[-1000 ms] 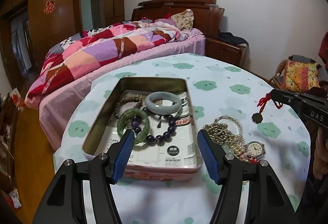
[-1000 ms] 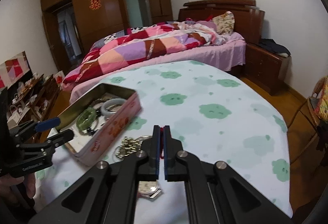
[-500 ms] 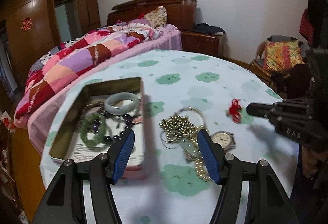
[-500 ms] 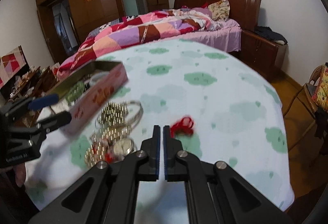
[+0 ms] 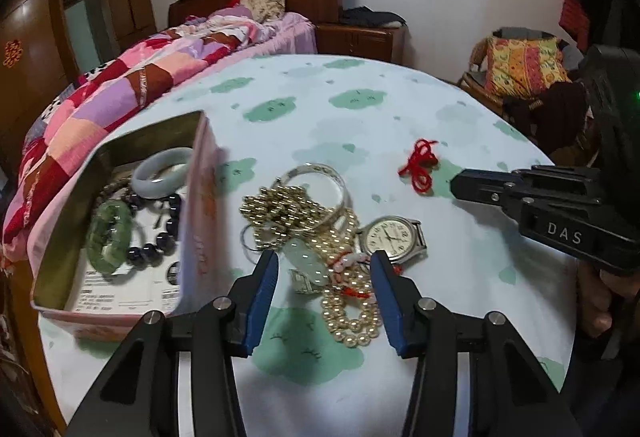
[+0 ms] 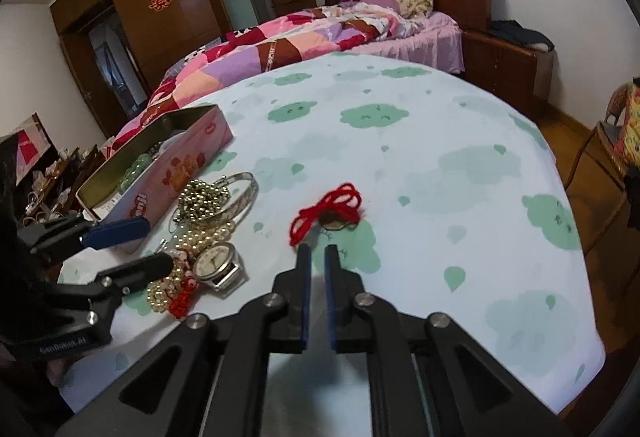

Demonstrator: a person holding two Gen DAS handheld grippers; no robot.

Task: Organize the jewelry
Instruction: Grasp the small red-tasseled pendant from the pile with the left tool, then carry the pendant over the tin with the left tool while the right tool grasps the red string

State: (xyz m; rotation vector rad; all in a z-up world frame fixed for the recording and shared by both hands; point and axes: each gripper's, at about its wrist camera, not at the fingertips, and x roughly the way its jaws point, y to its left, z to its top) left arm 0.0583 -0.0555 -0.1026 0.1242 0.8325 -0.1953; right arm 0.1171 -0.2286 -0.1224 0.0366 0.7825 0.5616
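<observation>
Round table (image 5: 420, 105) under a cloud-print cloth, taken as the landmark. Far half of the top bare and free for moving; rim curving away toward a bed (image 6: 320, 33) beyond it and dropping to wooden floor on the right-hand side.

On the left part of the table, an open pink tin (image 5: 200, 221), holding a pale bangle (image 5: 160, 173), a green bangle (image 5: 109, 235) and dark beads (image 5: 160, 241) on printed paper. Just beside the tin toward the table's middle, a tangled heap: gold bead chain (image 5: 280, 209), silver bangle (image 5: 324, 173), pale jade pendant (image 5: 306, 261), pearl strand (image 5: 352, 321) and a watch (image 5: 394, 239), all touching or overlapping. Well apart from the heap, nearer the table's right side, a red cord (image 6: 332, 209) lying loose with what looks like a small bronze coin at its end, though blurred.

Left gripper (image 5: 324, 293) poised low over the near edge of the heap, jaws just closing but released, blue pads flanking pendant and pearls without pressing them. Tin wall close on its left, watch close on its right, so little side room.

Right gripper (image 6: 315, 277) just short of the red cord, jaws just parting to a narrow gap, nothing between them. Open cloth ahead and to its right; the left gripper and heap crowding its left.
</observation>
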